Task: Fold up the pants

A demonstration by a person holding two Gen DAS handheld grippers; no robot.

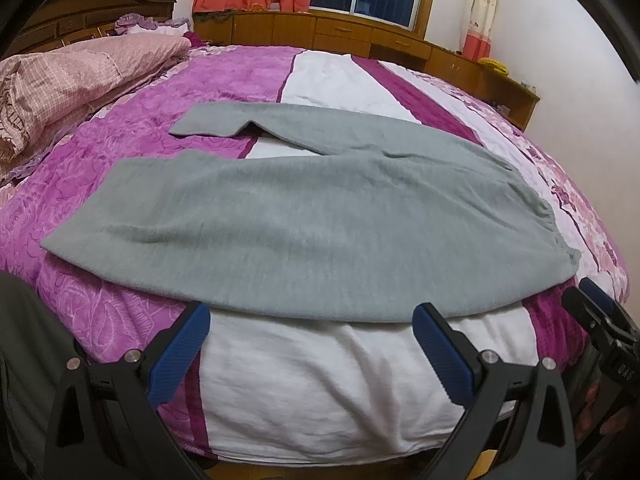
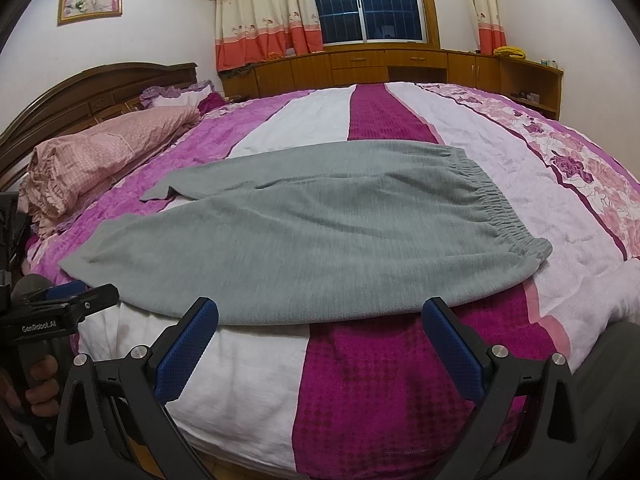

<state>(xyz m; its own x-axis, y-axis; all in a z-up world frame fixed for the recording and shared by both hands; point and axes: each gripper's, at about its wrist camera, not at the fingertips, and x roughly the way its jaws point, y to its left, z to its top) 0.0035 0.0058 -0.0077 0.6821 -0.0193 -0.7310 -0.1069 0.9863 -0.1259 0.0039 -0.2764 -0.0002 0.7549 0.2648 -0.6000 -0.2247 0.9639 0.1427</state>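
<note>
The grey pants (image 1: 304, 216) lay flat near the front edge of the bed (image 1: 320, 380) — waistband to the right, legs toward the folded pink quilt (image 1: 80, 80) by the headboard. Both the left hand-held gripper (image 1: 310, 344) and the right hand-held gripper (image 2: 320, 340) were spread wide and empty, just before the pants.

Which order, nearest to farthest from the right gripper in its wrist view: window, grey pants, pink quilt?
From the right gripper:
1. Grey pants, directly ahead on the bed.
2. Pink quilt, far left by the headboard.
3. Window, back wall.
</note>
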